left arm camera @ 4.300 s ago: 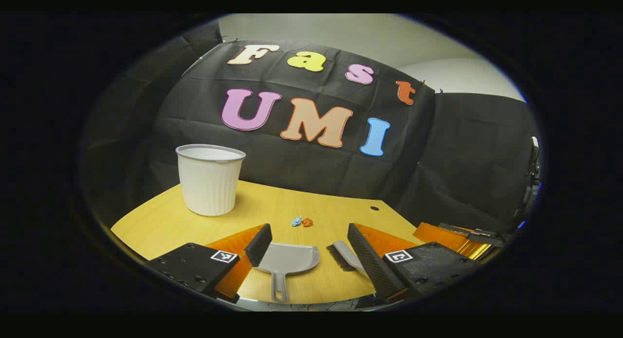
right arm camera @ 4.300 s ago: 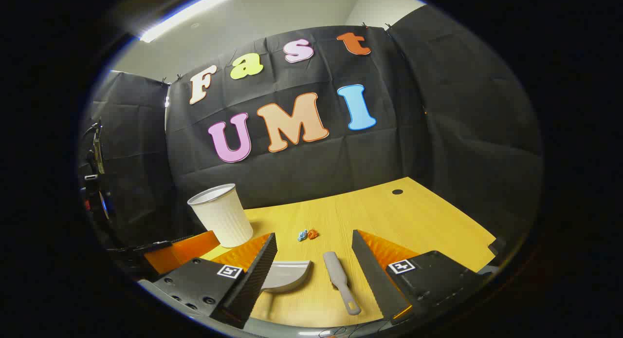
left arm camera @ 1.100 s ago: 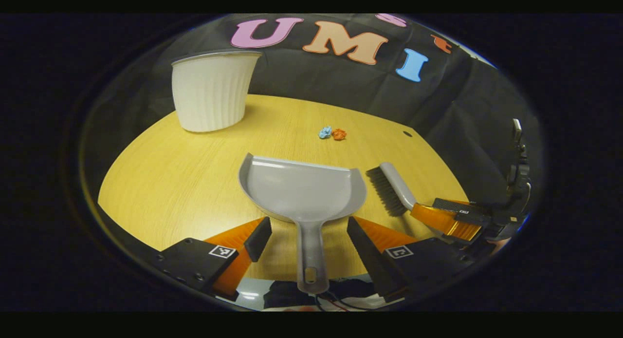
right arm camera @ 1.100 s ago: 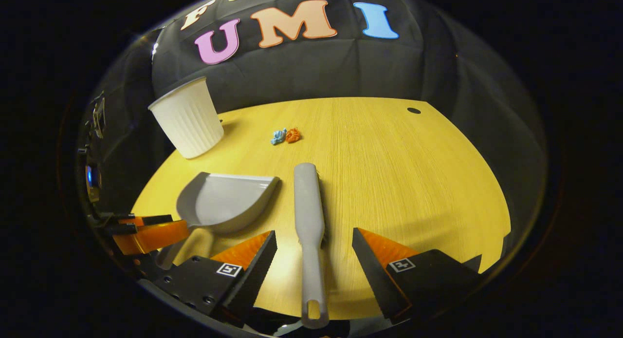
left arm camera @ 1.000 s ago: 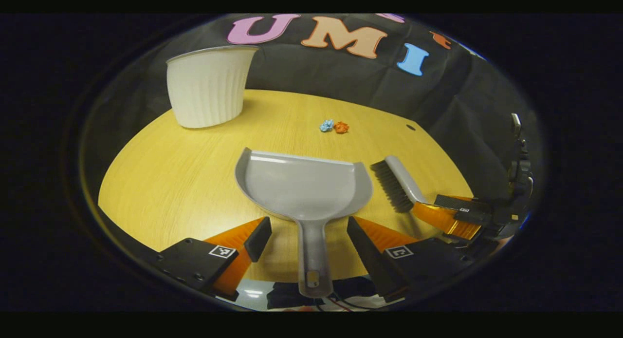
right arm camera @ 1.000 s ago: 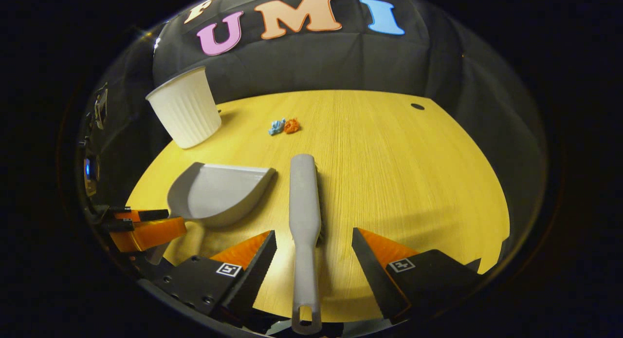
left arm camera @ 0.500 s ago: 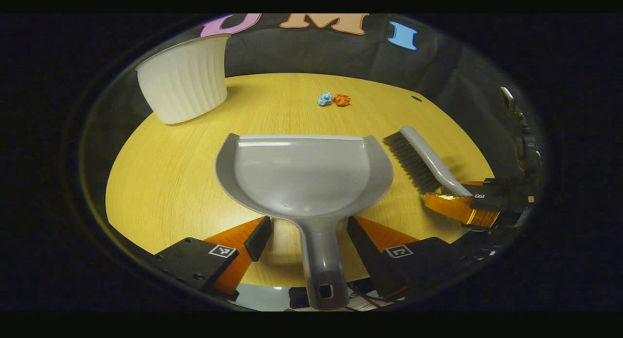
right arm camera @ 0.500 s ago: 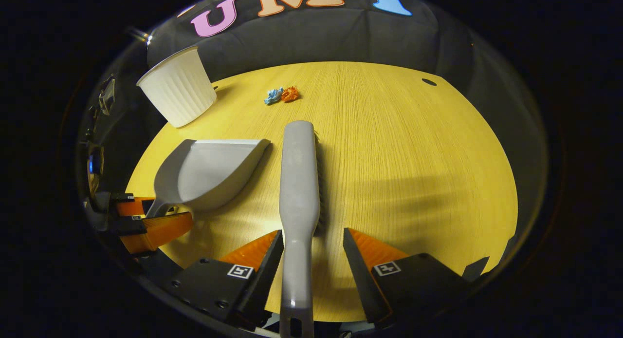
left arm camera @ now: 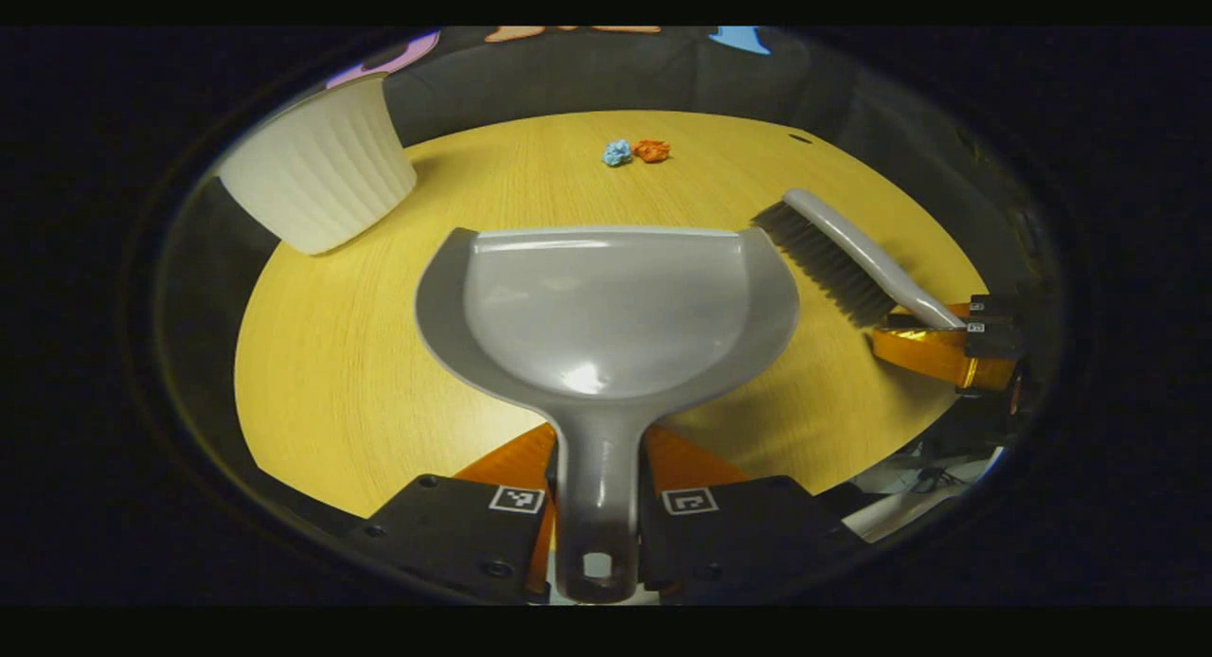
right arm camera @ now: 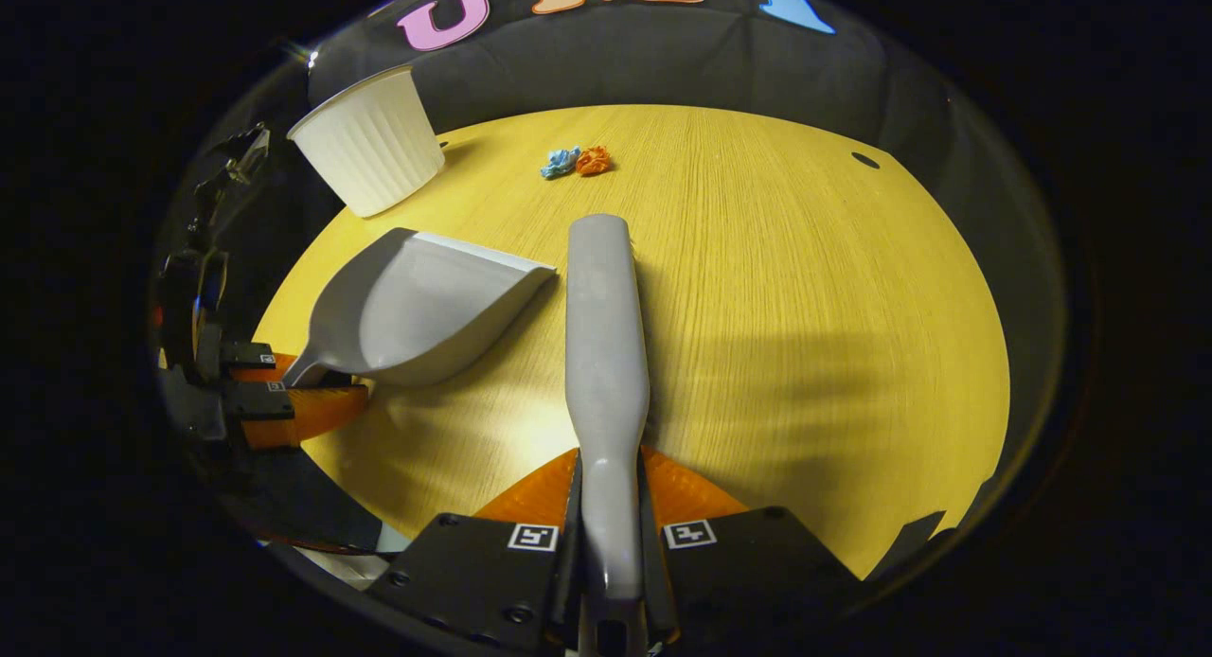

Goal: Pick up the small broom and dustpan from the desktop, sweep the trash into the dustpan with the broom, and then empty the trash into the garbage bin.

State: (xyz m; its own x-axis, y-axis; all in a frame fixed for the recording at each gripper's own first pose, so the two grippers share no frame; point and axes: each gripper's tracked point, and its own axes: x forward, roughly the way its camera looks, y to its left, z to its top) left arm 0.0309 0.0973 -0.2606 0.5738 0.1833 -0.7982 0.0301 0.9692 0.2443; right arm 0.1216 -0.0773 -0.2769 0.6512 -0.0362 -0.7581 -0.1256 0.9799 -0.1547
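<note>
My left gripper [left arm camera: 598, 468] is shut on the handle of the grey dustpan [left arm camera: 606, 311], whose mouth faces the far side of the table. My right gripper [right arm camera: 609, 491] is shut on the handle of the grey small broom [right arm camera: 604, 326], which points away from me. Two bits of trash, a blue scrap [left arm camera: 616, 152] and an orange scrap [left arm camera: 651, 150], lie side by side beyond both tools. In the left gripper view the broom [left arm camera: 852, 259] shows at the right with its dark bristles facing left. The dustpan [right arm camera: 417, 302] sits left of the broom in the right gripper view.
A white ribbed garbage bin [left arm camera: 312, 169] stands at the far left of the wooden table [right arm camera: 805, 307]. A small dark hole [right arm camera: 864, 160] marks the table's far right. Black cloth walls the booth behind.
Both grippers have come down and forward over the handles and shut on them: the left on the dustpan, the right on the broom. Both had stood open half a second ago.
</note>
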